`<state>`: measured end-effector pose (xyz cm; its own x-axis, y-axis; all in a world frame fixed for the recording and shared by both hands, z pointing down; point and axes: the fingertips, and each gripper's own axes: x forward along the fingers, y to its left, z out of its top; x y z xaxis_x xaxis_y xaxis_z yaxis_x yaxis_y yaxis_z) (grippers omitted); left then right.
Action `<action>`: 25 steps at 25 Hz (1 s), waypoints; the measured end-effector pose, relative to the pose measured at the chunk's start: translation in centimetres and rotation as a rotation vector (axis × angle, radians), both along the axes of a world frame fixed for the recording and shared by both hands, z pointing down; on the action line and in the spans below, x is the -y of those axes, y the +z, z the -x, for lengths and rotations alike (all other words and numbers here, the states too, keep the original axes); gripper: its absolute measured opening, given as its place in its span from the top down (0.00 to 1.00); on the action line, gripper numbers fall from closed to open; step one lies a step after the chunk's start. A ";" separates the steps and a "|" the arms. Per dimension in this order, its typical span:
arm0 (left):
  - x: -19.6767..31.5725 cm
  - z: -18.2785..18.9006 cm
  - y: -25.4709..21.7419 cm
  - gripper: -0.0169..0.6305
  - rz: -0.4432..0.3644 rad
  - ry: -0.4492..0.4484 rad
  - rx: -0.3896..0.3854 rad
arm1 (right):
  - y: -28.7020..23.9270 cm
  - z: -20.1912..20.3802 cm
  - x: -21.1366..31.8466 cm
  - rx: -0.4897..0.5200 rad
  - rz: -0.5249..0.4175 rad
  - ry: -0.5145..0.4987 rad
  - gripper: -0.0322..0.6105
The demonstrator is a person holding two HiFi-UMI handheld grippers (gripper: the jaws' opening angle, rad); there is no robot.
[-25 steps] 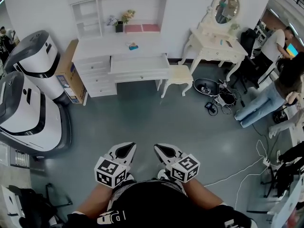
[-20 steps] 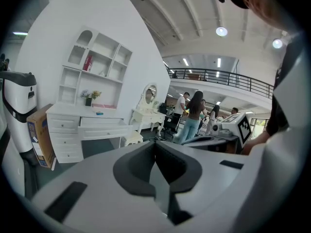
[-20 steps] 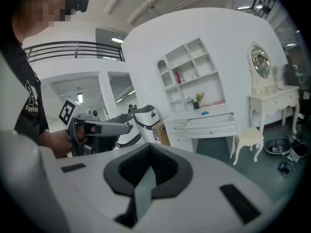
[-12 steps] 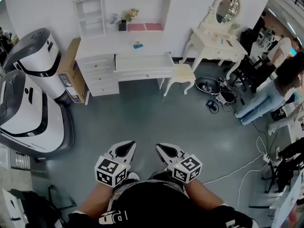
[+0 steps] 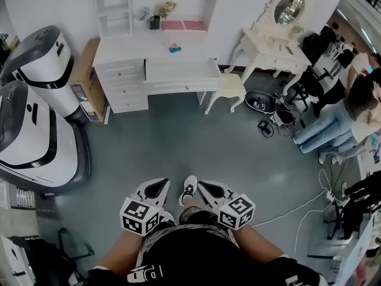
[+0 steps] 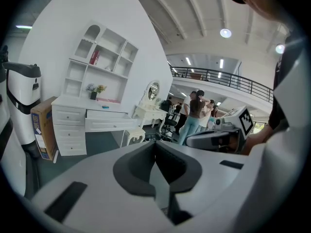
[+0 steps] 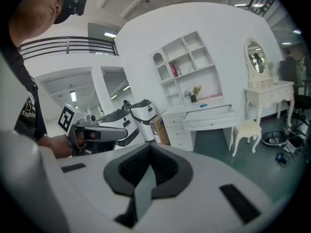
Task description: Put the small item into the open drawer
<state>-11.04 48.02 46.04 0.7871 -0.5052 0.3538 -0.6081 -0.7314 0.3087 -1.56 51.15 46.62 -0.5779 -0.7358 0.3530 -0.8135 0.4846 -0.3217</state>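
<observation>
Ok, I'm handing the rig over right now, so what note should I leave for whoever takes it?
Left gripper: shut, nothing in it.
Right gripper: shut, nothing in it. Both are held low in front of the person, far across the floor from the desk.
Small item: lies on top of the white desk, behind the drawer.
Open drawer: pulled out at the desk's front. A stool stands by its right end.
Done: nothing yet; the item is untouched.
Left: walk up to the desk, pick up the item, set it in the drawer.
</observation>
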 end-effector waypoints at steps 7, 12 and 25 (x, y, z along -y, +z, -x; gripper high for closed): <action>3.0 -0.8 -0.6 0.95 -0.010 -0.016 0.001 | 0.1 -0.1 4.7 0.029 -0.008 -0.024 0.94; 7.5 -2.4 -1.0 0.95 -0.005 -0.029 0.015 | -0.9 -1.8 9.3 0.053 -0.038 -0.034 0.94; 21.8 -10.6 -3.9 0.95 -0.065 -0.009 0.080 | -3.1 -9.1 24.6 0.114 -0.075 -0.031 0.94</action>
<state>-0.48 26.18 42.18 0.7528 -0.5360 0.3821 -0.6358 -0.7425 0.2110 7.55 26.57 43.55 -0.6340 -0.7390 0.2281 -0.7580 0.5352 -0.3728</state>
